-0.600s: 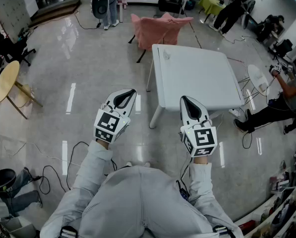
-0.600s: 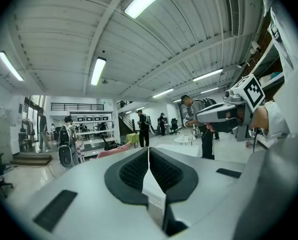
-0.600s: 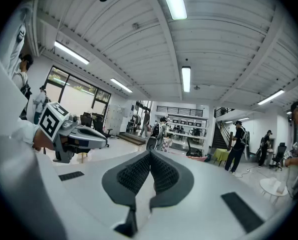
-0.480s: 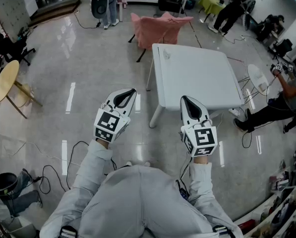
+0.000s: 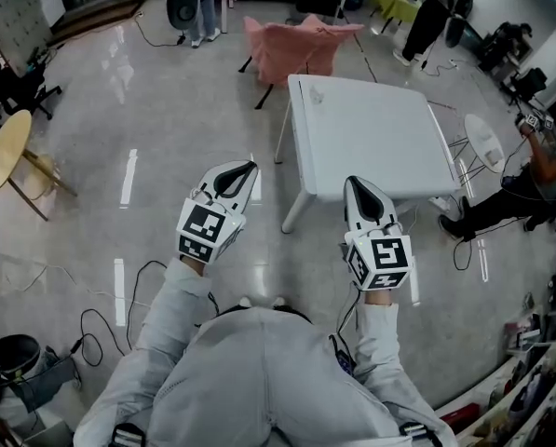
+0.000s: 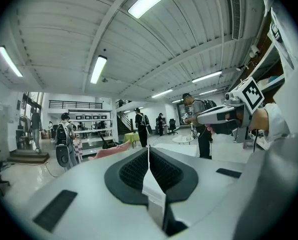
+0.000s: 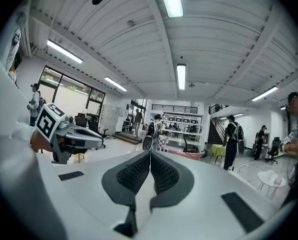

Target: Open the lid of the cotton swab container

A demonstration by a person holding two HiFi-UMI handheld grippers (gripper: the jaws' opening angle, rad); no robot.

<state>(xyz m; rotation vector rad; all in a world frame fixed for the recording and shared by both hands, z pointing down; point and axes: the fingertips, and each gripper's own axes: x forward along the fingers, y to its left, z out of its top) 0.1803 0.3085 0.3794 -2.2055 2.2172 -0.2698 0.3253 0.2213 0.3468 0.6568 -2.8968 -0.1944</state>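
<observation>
White table [image 5: 371,138], pink-draped chair [image 5: 291,45]

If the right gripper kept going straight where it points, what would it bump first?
Likely the white square table: the right gripper points across it. If held above the tabletop, it would pass over toward the pink cloth-covered chair. Height is unclear.

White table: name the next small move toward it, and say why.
Probably step closer to the white table: the left tongs and right tongs are shut, empty and held near the body, and a small item, too small to identify, lies near the table's far left corner.
</observation>
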